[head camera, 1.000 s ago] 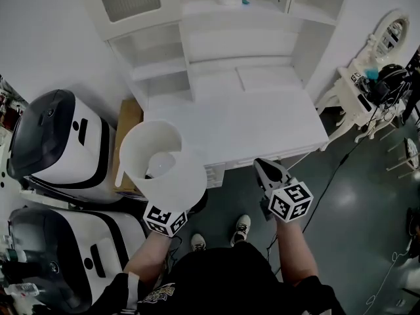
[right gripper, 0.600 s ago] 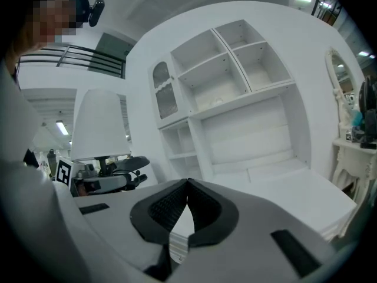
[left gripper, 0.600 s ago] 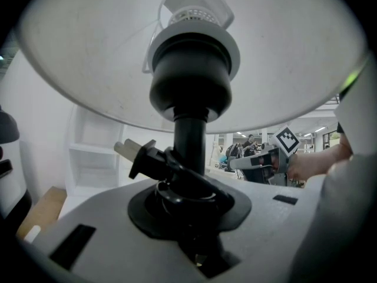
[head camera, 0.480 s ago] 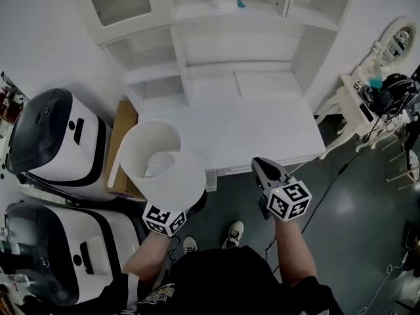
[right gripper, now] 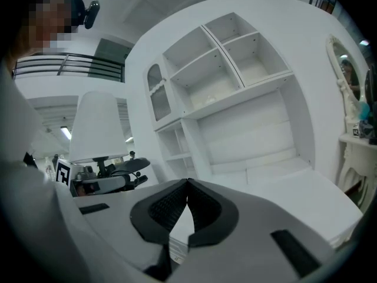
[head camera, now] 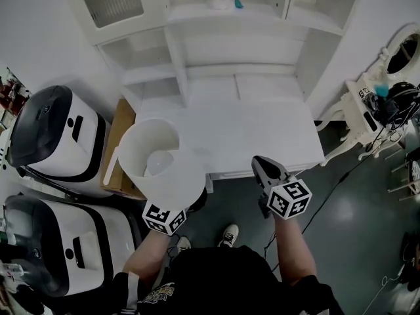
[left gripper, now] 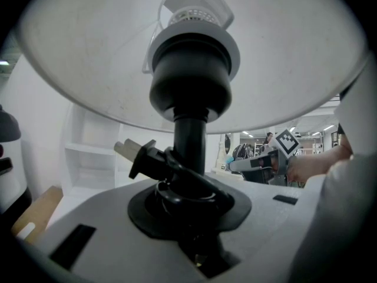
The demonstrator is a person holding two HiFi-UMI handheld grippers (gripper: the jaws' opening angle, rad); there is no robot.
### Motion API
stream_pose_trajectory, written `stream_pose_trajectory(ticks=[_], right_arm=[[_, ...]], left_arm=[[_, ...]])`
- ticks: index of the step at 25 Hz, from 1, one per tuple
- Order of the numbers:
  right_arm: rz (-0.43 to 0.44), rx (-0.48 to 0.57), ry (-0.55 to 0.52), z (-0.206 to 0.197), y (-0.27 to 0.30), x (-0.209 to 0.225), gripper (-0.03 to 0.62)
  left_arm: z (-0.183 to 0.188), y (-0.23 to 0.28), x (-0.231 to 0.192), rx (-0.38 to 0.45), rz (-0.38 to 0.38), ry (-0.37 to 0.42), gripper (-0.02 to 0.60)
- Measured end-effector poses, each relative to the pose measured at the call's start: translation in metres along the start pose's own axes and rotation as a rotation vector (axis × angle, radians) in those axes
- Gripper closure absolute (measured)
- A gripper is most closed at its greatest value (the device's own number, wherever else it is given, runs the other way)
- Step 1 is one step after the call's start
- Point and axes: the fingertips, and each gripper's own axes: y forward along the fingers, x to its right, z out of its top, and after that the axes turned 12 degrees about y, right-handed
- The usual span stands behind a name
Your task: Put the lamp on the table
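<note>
A lamp with a white shade (head camera: pixel 161 163) and a black stem (left gripper: pixel 189 152) stands upright in my left gripper (left gripper: pixel 188 199), which is shut on the stem just above the round black base. Its cord and plug (left gripper: pixel 136 155) are bundled at the stem. In the head view the shade hangs over the front left corner of the white table (head camera: pixel 249 133) and hides the left gripper's jaws; only its marker cube (head camera: pixel 164 218) shows. My right gripper (head camera: pixel 262 165) is shut and empty, just in front of the table's edge. The lamp (right gripper: pixel 99 128) shows at the left of the right gripper view.
A white hutch with open shelves (head camera: pixel 197 51) rises at the back of the table. Two white-and-black machines (head camera: pixel 56 136) stand at the left beside a cardboard box (head camera: pixel 120 136). A white vanity with a mirror (head camera: pixel 377 94) stands at the right. Cables lie on the dark floor (head camera: pixel 354 209).
The person has shifted a little at the table's front edge, feet included. Both grippers keep their pose, and the lamp stays held in the left one.
</note>
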Motion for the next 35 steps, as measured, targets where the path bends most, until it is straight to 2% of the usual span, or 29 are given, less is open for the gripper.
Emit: stream_pose_trajectory(ticks=[15,24,35], right_arm=[[0.076,-0.02,0.004,0.023,-0.003,0.031,0.569],[0.072,-0.012,0.007,0.031,-0.008,0.041,0.569],[0.033,-0.019,0.006,0.032,0.004,0.06,0.569]], left_arm=[[0.022,0.038,0.014,-0.001,0.072,0.025,0.488],[0.028,0.058,0.017,0.004,0.067,0.043,0.488],[0.014,0.091,0.004,0.003,0.03,0.034,0.488]])
